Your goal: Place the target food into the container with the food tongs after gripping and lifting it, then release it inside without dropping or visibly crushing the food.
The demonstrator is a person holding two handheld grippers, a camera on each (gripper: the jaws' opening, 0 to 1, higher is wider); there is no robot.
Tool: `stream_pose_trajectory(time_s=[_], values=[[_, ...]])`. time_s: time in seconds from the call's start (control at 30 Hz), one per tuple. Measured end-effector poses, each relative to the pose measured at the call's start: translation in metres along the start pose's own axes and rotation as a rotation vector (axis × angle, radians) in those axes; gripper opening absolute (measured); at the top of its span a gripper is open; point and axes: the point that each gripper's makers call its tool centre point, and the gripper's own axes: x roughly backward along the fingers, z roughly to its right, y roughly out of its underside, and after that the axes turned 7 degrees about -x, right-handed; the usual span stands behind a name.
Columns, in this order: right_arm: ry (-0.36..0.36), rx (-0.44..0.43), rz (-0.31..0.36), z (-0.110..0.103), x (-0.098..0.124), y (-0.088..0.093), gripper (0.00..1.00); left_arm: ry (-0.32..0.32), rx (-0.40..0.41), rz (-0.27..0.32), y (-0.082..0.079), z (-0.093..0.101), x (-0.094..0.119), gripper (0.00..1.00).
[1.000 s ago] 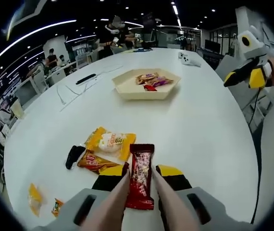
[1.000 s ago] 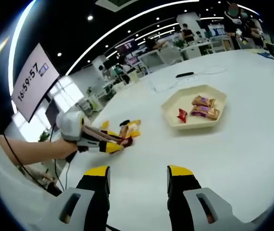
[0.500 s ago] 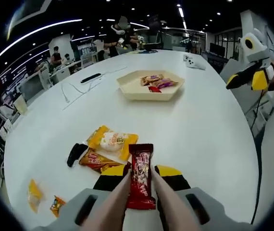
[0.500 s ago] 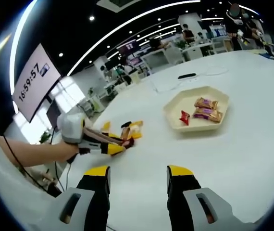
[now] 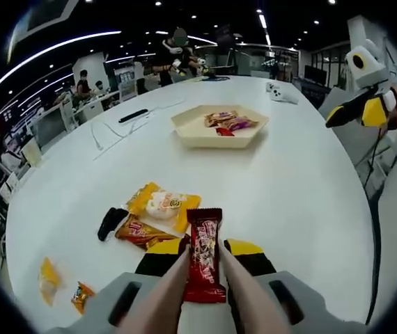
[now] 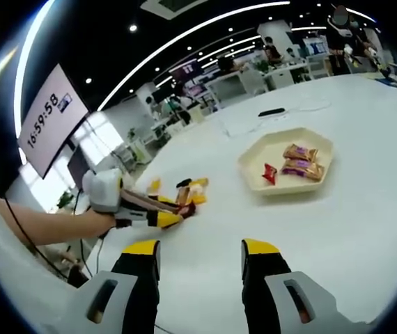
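One dark red foil snack packet is pinched between beige tongs in the closed left gripper for transfer to the cream hexagonal tray; the right gripper is held wide, idle.

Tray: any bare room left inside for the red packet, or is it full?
Tray has bare floor along its near and left sides, beside the small red packet; the wrappers crowd its far right. The table between tray and snack pile is bare.
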Motion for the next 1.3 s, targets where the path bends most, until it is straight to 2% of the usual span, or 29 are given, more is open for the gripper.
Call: stream_pose_trajectory(time_s=[0.6,0.73,1.1,1.3], values=[[0.012,-0.002,0.028,-0.001,0.009,-0.002,0.46,-0.078,0.049,-0.007,-0.001,-0.002,0.0,0.19],[0.011,0.0,0.029,-0.003,0.011,-0.001,0.46,-0.078,0.084,-0.005,-0.002,-0.002,0.001,0.19],[0.001,0.007,0.023,-0.007,0.014,0.005,0.46,-0.086,0.097,0.021,-0.01,0.006,0.01,0.2],[-0.01,0.005,0.022,-0.01,0.014,0.006,0.46,-0.092,0.112,0.023,-0.005,0.005,0.018,0.2]])
